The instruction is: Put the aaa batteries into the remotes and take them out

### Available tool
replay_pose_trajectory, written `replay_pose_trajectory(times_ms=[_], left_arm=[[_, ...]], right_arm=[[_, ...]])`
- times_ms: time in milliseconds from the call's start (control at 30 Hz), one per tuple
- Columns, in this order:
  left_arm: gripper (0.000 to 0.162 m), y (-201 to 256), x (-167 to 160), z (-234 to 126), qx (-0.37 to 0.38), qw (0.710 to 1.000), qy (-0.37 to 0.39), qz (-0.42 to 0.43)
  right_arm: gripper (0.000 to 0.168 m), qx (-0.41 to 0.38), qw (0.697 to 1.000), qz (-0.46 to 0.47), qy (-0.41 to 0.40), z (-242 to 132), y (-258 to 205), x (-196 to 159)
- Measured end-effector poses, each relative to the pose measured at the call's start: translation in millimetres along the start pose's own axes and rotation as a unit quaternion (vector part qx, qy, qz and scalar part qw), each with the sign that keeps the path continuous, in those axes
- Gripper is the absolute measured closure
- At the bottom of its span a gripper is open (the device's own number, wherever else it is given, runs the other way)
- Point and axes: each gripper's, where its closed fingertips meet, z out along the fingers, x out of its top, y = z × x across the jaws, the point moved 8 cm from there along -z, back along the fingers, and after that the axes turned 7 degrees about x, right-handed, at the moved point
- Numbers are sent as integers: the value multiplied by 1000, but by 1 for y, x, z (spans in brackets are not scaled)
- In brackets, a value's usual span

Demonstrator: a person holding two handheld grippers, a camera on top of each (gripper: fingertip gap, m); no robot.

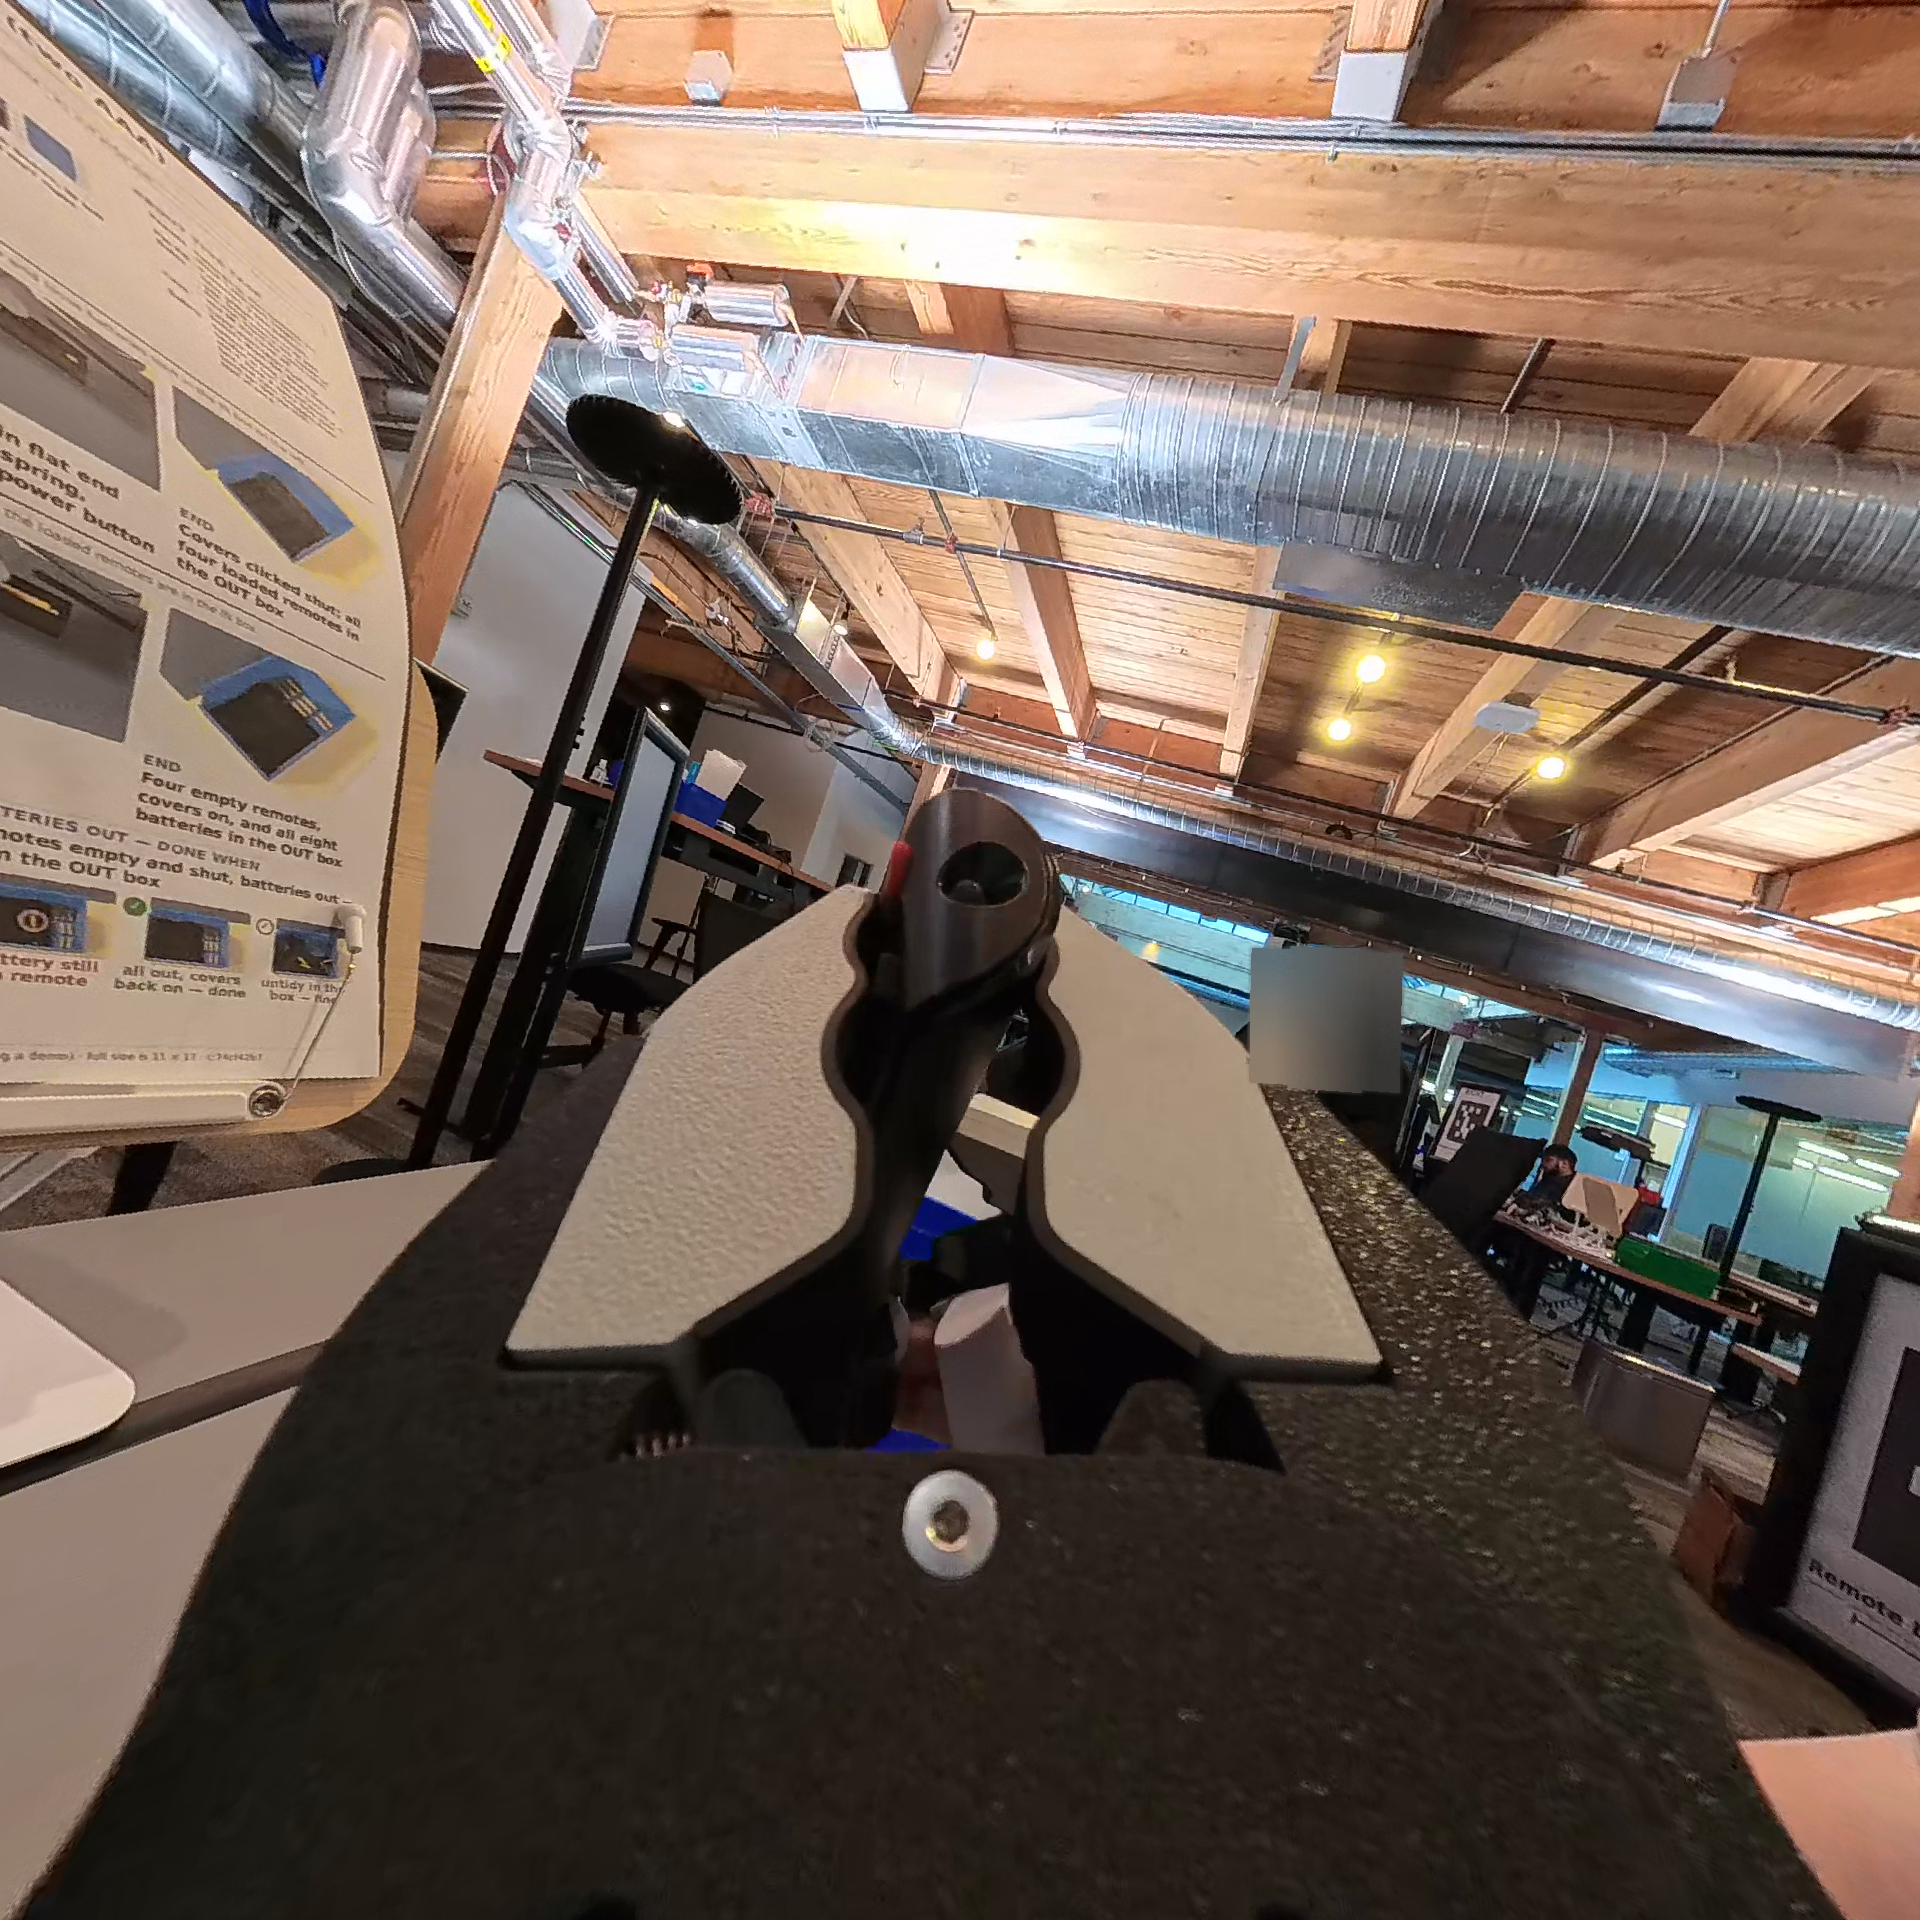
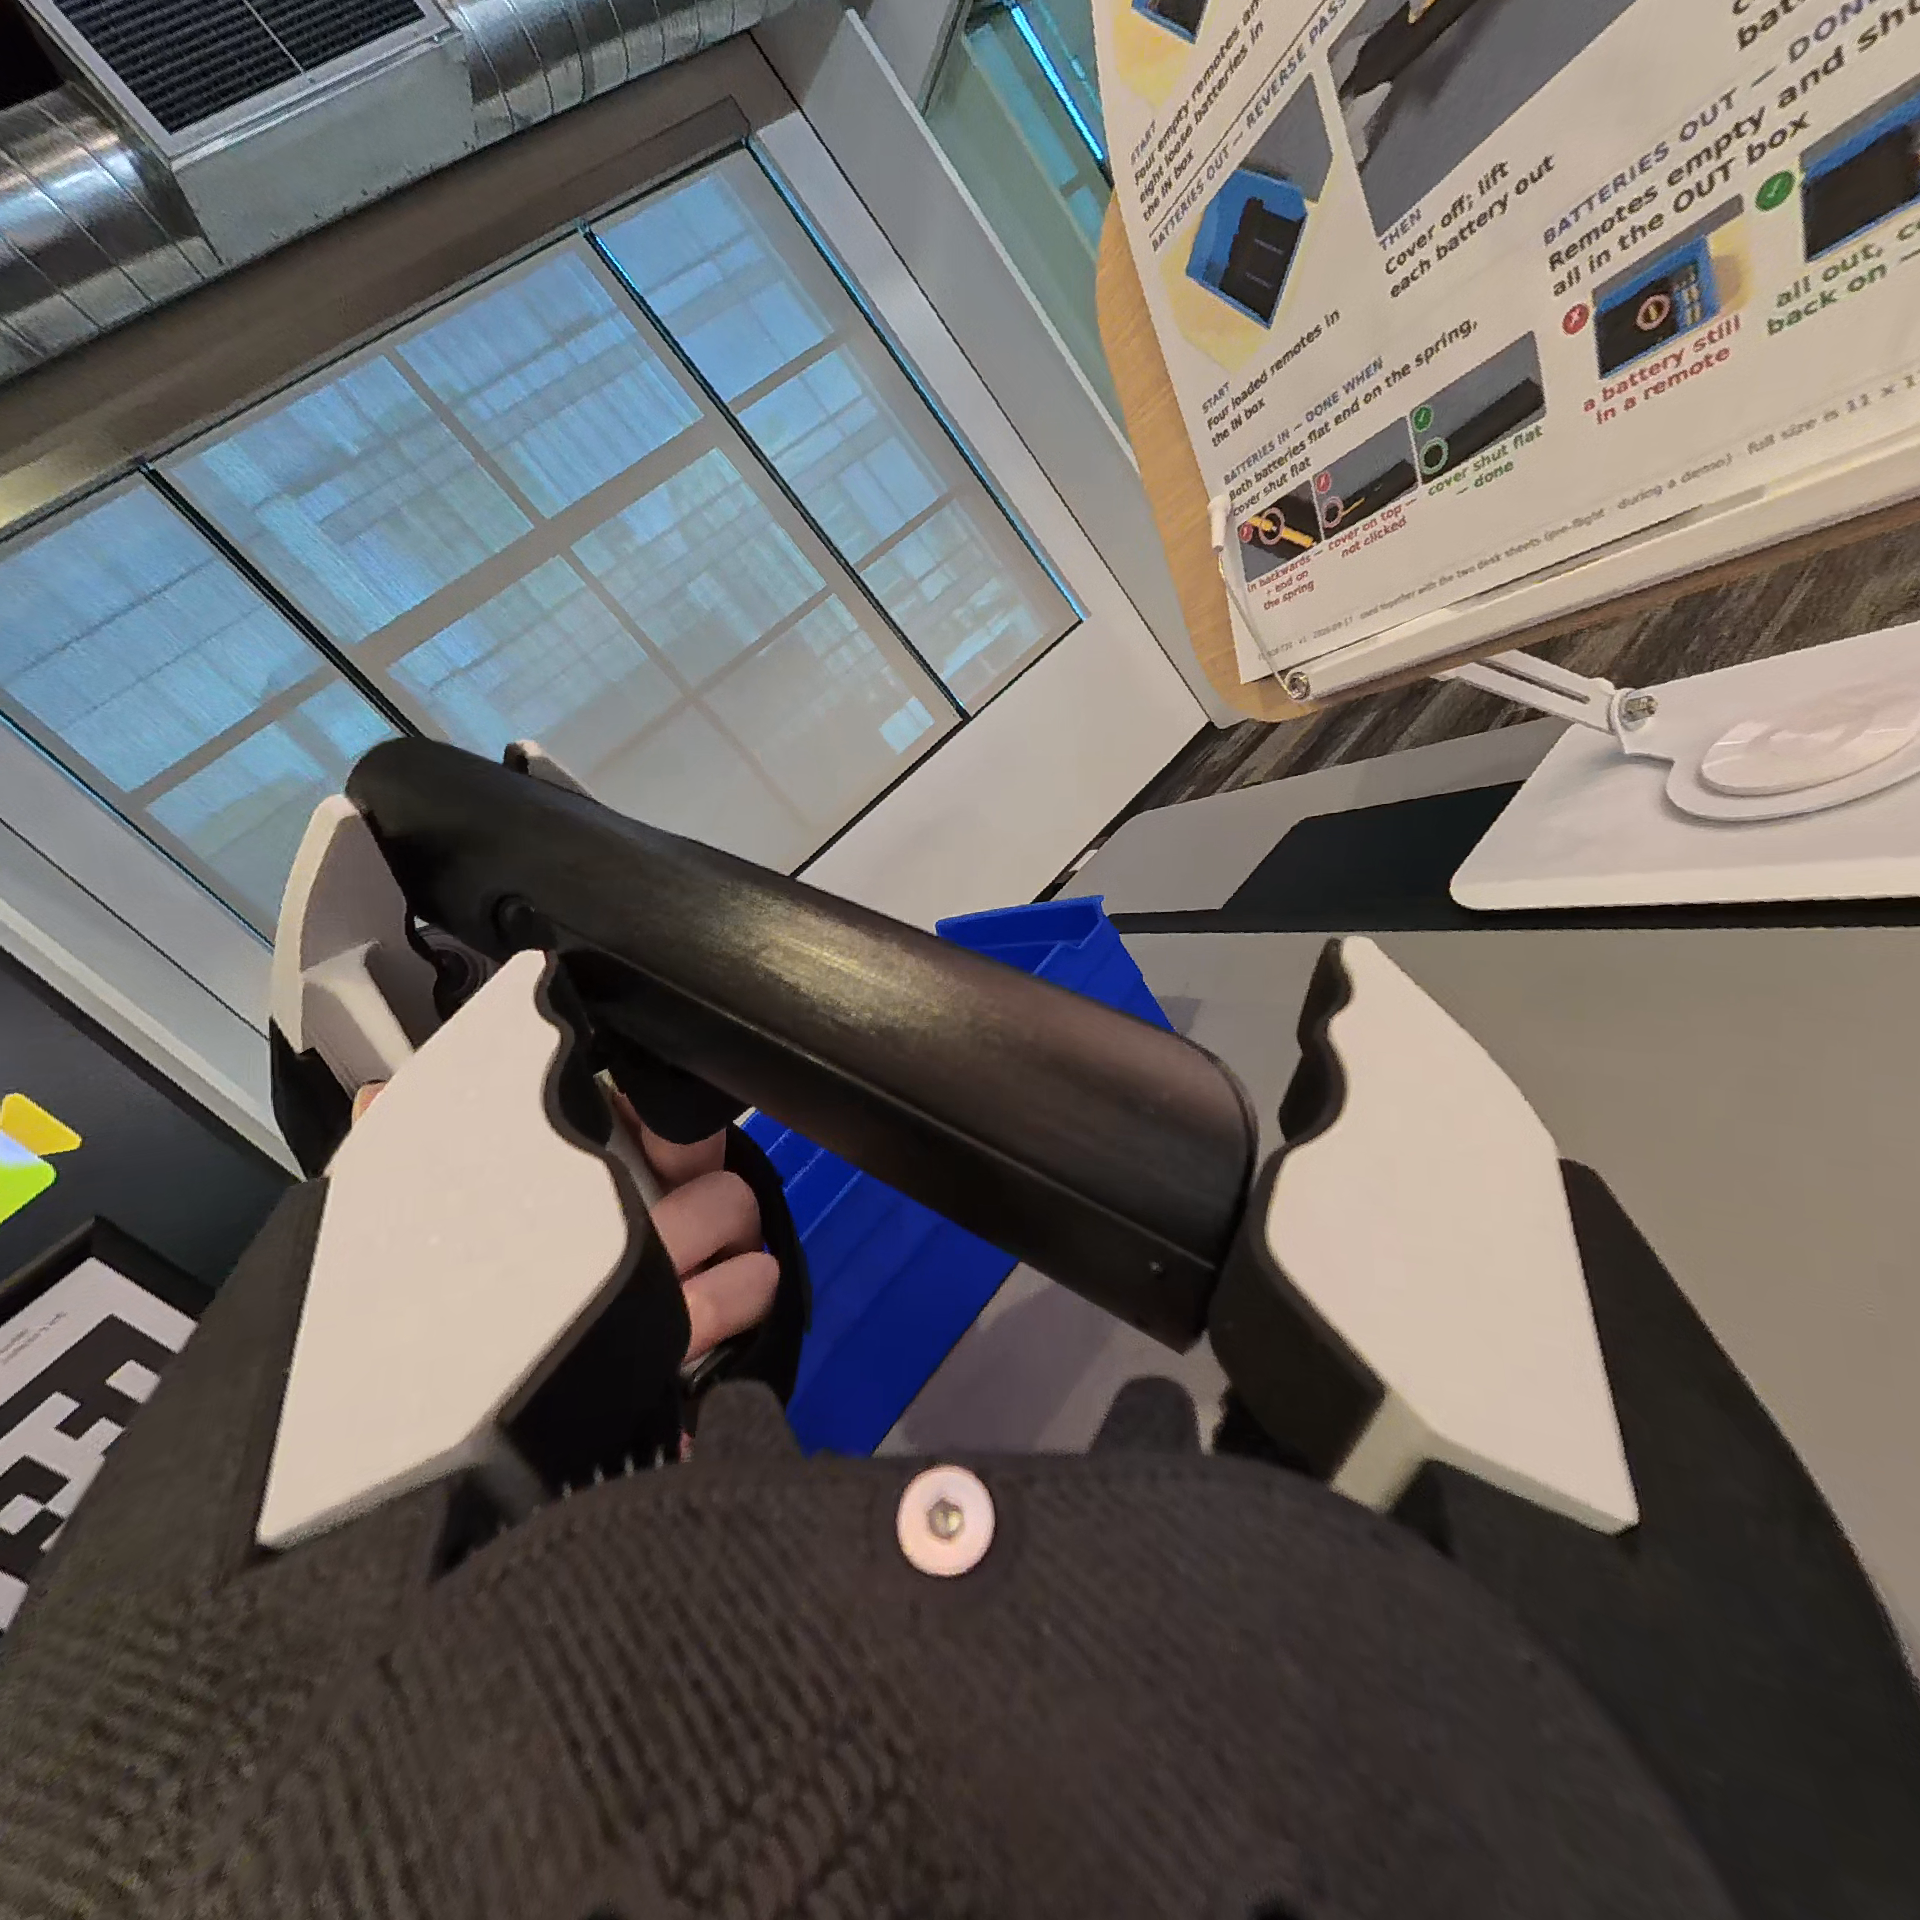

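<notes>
From the left wrist view, the left gripper (image 1: 951, 1023) is tipped up toward the wooden ceiling, its jaws clamped on one end of a black remote (image 1: 966, 914), which points away end-on with a small red button showing at its side. An instruction board (image 1: 197, 582) stands to the left, and a strip of grey counter (image 1: 208, 1278) shows below it. From the right wrist view, the same remote (image 2: 852, 1049) runs as a long black bar across the frame. The right gripper (image 2: 925, 1132) has its jaws apart, one fingertip (image 2: 1340, 1153) touching the near end of the remote and the other just beside its body, so it spans the remote without pinching it. The far end sits in the left gripper (image 2: 353, 935), a gloved hand (image 2: 717, 1268) beneath it. A blue bin (image 2: 935, 1174) rests on the counter (image 2: 1662, 1039) behind. I'd guess the battery cover is the next job: keep the left grip firm and the remote steady, and press along its length, not across, so nothing twists loose.
</notes>
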Motion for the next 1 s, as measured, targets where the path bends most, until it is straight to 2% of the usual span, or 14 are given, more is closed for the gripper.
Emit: replay_pose_trajectory(times_ms=[467, 500, 600, 633, 667, 700, 767, 800, 833, 900, 933, 1000], left_arm=[[137, 3, 2, 1, -10, 1000, 10, -16], [132, 2, 2, 1, -10, 1000, 11, -23], [136, 0, 6, -1, -6, 999, 19, -34], [138, -7, 12, -5, 7, 997, 43, -60], [137, -5, 11, -3, -48, 995, 18, -87], [137, 0, 3, 3, -37, 997, -9, -68], [138, 13, 2, 2, -1, 999, -1, 39], [138, 16, 7, 3, -10, 999, -3, 46], [139, 15, 12, 1, -1, 999, 6, 52], [139, 8, 18, -3, -1, 1000, 23, 9], [139, 2, 20, -4, -5, 999, 26, -19], [139, -8, 21, -6, -2, 998, 30, -56]], right_arm=[[43, 8, 999, -38, -7, -1, -4, 9], [43, 9, 999, -40, -7, -1, -5, 9], [49, 36, 998, -44, -3, -3, -8, 11], [73, 97, 994, -34, 42, -11, -13, 17], [153, 123, 987, -8, 106, -21, -12, 26], [145, 105, 987, -5, 122, -25, -4, 32], [131, 114, 992, 3, 59, -22, 5, 33], [141, 130, 990, 10, 45, -21, 4, 34], [144, 132, 991, -7, 32, -18, 2, 34], [138, 127, 991, -39, 23, -12, -4, 32], [131, 137, 990, -39, 19, -9, -6, 30], [130, 159, 987, -10, 4, -4, -5, 26]])
